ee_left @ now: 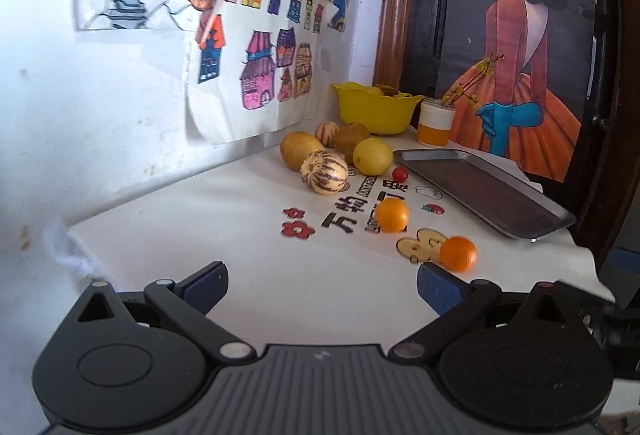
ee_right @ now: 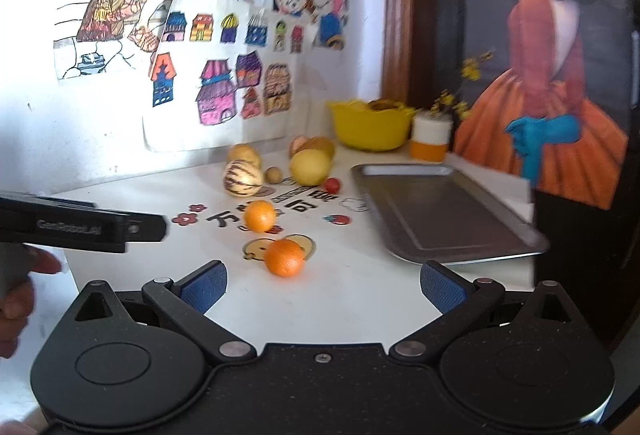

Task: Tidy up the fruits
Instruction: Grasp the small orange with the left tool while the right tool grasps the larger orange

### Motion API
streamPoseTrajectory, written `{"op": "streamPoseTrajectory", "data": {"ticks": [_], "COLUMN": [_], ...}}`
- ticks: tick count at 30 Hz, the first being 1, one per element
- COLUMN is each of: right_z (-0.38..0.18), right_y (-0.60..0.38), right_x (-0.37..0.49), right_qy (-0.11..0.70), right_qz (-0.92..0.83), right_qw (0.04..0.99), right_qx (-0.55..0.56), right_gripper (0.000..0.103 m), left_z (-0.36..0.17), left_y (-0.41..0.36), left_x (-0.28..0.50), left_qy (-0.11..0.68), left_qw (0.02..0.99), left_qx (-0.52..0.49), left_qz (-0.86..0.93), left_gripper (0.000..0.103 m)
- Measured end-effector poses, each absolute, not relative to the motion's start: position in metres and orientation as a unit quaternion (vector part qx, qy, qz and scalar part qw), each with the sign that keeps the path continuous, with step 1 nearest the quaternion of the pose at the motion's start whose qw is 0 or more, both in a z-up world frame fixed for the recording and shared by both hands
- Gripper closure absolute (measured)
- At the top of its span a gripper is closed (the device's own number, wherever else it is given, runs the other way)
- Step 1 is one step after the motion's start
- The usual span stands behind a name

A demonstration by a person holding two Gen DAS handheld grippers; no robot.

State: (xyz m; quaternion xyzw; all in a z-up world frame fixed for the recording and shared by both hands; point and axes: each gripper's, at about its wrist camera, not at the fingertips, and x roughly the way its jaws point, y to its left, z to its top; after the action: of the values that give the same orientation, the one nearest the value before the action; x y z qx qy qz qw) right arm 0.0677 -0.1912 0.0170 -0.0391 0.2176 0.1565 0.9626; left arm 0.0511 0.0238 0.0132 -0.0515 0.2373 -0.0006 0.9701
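Fruits lie on a white table: two oranges [ee_left: 392, 215] [ee_left: 458, 253], a striped melon [ee_left: 324, 171], a yellow lemon [ee_left: 373, 156], a brown potato-like fruit [ee_left: 301, 149], a kiwi [ee_left: 351, 137] and a small red tomato [ee_left: 399, 174]. An empty metal tray [ee_left: 484, 191] lies to their right. My left gripper [ee_left: 322, 289] is open and empty, short of the near orange. My right gripper [ee_right: 323, 285] is open and empty, just behind the near orange [ee_right: 285, 258]. The tray [ee_right: 444, 215] shows in the right wrist view too.
A yellow bowl [ee_left: 374, 109] holding something stands at the back by the wall, next to an orange-and-white cup [ee_left: 435, 125]. Drawings hang on the left wall and a poster stands behind the tray. The left gripper's body [ee_right: 80, 229] shows at left in the right wrist view.
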Motion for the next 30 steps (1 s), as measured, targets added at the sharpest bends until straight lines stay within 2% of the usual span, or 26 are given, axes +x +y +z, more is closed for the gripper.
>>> {"op": "streamPoseTrajectory", "data": {"ticks": [4, 12, 20, 23, 27, 28, 30], "right_z": [0.013, 0.0, -0.006, -0.007, -0.008, -0.008, -0.007], "right_y": [-0.176, -0.165, -0.175, -0.176, -0.174, -0.173, -0.172], "right_x": [0.097, 0.126, 0.151, 0.155, 0.157, 0.156, 0.157], "right_qy": [0.258, 0.285, 0.324, 0.325, 0.325, 0.324, 0.325], "right_qz": [0.172, 0.197, 0.204, 0.2, 0.197, 0.199, 0.202], "right_qw": [0.95, 0.938, 0.922, 0.922, 0.924, 0.923, 0.923], "right_qx": [-0.037, -0.009, 0.055, 0.059, 0.052, 0.049, 0.045], "right_gripper": [0.0, 0.002, 0.019, 0.025, 0.037, 0.043, 0.049], "left_z": [0.021, 0.02, 0.013, 0.01, 0.007, 0.006, 0.005], "left_y": [0.027, 0.027, 0.013, 0.006, -0.003, -0.004, -0.006], "left_x": [0.08, 0.138, 0.178, 0.186, 0.195, 0.196, 0.199], "left_qy": [0.252, 0.3, 0.322, 0.322, 0.331, 0.333, 0.337], "left_qw": [0.966, 0.95, 0.941, 0.94, 0.936, 0.934, 0.933], "left_qx": [-0.05, -0.066, -0.057, -0.045, -0.041, -0.041, -0.039], "left_qz": [-0.025, -0.054, -0.084, -0.099, -0.115, -0.118, -0.123], "left_gripper": [0.0, 0.001, 0.001, 0.004, 0.013, 0.015, 0.024]}}
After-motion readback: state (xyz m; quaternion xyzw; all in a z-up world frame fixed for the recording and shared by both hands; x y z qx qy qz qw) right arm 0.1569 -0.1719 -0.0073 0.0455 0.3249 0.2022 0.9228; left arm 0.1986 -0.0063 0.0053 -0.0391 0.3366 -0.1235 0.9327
